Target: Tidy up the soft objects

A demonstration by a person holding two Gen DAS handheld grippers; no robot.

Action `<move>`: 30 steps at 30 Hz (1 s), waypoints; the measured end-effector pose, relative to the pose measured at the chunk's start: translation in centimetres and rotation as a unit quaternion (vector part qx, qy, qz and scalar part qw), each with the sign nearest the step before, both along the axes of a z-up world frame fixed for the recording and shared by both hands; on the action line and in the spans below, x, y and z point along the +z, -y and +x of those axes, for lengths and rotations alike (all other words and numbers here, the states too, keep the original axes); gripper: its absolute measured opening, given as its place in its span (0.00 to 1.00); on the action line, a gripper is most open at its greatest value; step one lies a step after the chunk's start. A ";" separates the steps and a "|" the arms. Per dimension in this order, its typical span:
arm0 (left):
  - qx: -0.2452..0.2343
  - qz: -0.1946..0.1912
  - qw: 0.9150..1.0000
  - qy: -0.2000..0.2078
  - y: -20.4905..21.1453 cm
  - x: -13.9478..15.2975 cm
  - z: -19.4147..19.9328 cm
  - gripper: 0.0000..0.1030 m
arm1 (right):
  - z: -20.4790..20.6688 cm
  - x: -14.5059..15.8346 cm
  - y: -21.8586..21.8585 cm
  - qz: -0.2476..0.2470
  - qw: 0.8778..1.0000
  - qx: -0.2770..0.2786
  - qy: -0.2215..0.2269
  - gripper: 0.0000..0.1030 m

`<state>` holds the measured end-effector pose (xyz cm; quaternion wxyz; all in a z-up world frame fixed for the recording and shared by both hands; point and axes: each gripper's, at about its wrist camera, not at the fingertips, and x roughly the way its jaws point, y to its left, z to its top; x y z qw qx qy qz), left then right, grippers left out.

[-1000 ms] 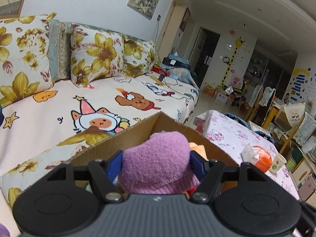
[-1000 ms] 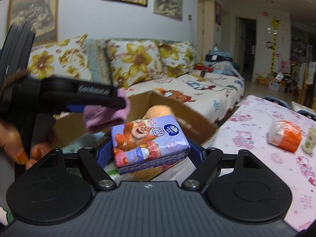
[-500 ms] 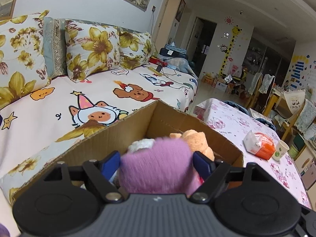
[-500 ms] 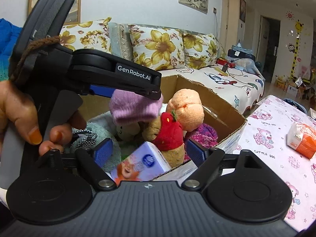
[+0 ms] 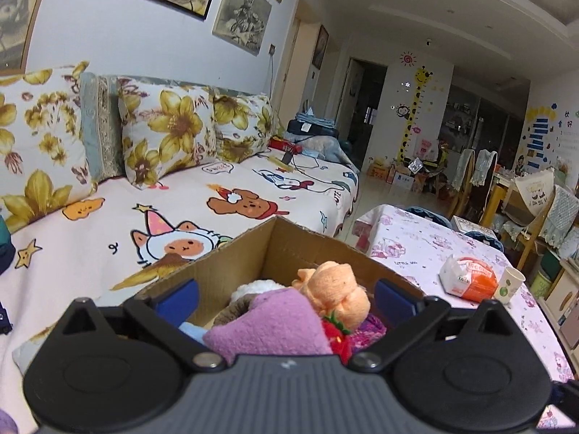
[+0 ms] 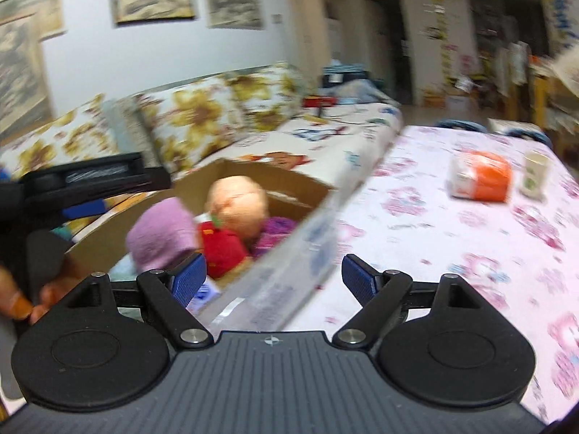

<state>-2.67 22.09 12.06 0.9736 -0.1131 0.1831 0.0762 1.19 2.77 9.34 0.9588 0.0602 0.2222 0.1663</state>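
A cardboard box (image 5: 289, 249) stands between sofa and table and holds soft toys: an orange plush (image 5: 336, 289), a red strawberry plush (image 5: 334, 329) and a purple knit piece (image 5: 369, 329). A pink-purple fleece piece (image 5: 271, 329) lies on top of them, free between the wide-open blue pads of my left gripper (image 5: 286, 298). In the blurred right wrist view the box (image 6: 289, 188), the fleece piece (image 6: 163, 235) and the orange plush (image 6: 239, 199) show. My right gripper (image 6: 275, 276) is open and empty over the box's near edge. A tissue pack corner (image 6: 208, 294) lies in the box.
A sofa (image 5: 217, 188) with flowered cushions (image 5: 166, 133) runs behind the box. A table with a pink printed cloth (image 6: 452, 238) is at the right, with an orange-white pack (image 6: 481, 177) and a paper cup (image 6: 535, 173). Chairs and clutter stand far right.
My left gripper opened and let the fleece piece drop into the box. My right gripper let go of the tissue pack into the box and swung right and back.
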 end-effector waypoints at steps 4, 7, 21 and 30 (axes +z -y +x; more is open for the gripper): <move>-0.002 0.017 1.000 -0.002 1.0 0.1 -0.6 0.99 | -0.6 0.4 1.3 0.008 0.999 -0.050 -0.004 1.00; -0.008 0.031 0.999 -0.008 1.9 0.2 -1.0 0.99 | -1.5 1.0 2.0 0.016 0.997 -0.078 -0.004 1.00; -0.053 0.099 0.993 -0.023 7.0 1.3 -5.5 0.99 | -5.5 2.3 4.9 0.024 0.990 -0.137 -0.012 1.00; -0.063 0.102 0.992 -0.026 8.0 2.0 -9.0 0.99 | -7.9 3.3 5.0 0.018 0.990 -0.139 -0.005 1.00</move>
